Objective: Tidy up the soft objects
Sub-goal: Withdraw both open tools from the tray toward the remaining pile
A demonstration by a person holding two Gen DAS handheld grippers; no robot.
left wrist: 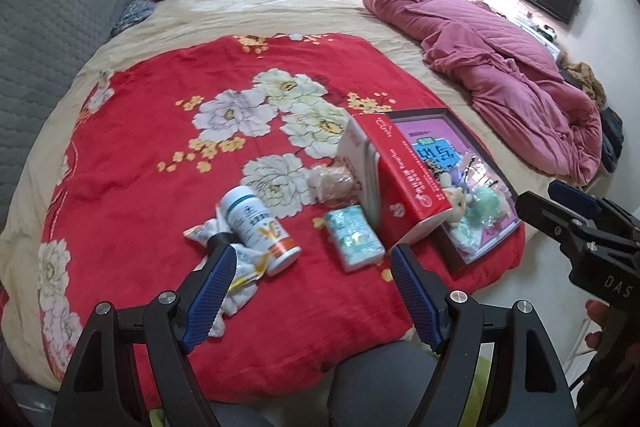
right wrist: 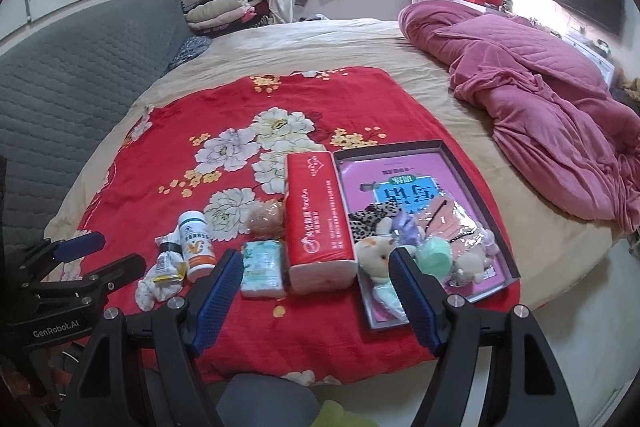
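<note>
- Both grippers are held above the near edge of the red blanket (right wrist: pixel 168 131). The left gripper (left wrist: pixel 310 287) is spread wide with nothing between its pads; the right gripper (right wrist: pixel 312 291) is likewise spread and empty.
- The soft things are split in two groups. Some are already gathered in the tray (right wrist: pixel 452 159): a plush toy (right wrist: pixel 374 253), a green puff (right wrist: pixel 434 255), a leopard-print cloth (right wrist: pixel 366 217).
- Left of the tray, a red tissue pack (right wrist: pixel 316 211) is laid lengthwise, just beside the tray's wall.
- Still loose on the blanket are a small tissue packet (right wrist: pixel 262 269), a wrapped beige lump (right wrist: pixel 266 217) and a white cloth (right wrist: pixel 154 287).
- A pill bottle (right wrist: pixel 196 243) is rested partly on that cloth; it is hard and is probably not meant for the tray.
- The small packet is judged light and squashy, with slick film; it is best taken across its short sides, near the middle.
- The cloth is limp and will likely drape; a bunched fold should be pinched, clear of the bottle, which may roll.
- The red pack is bulky but yielding; it is probably wide for the jaws except across its narrow width.
</note>
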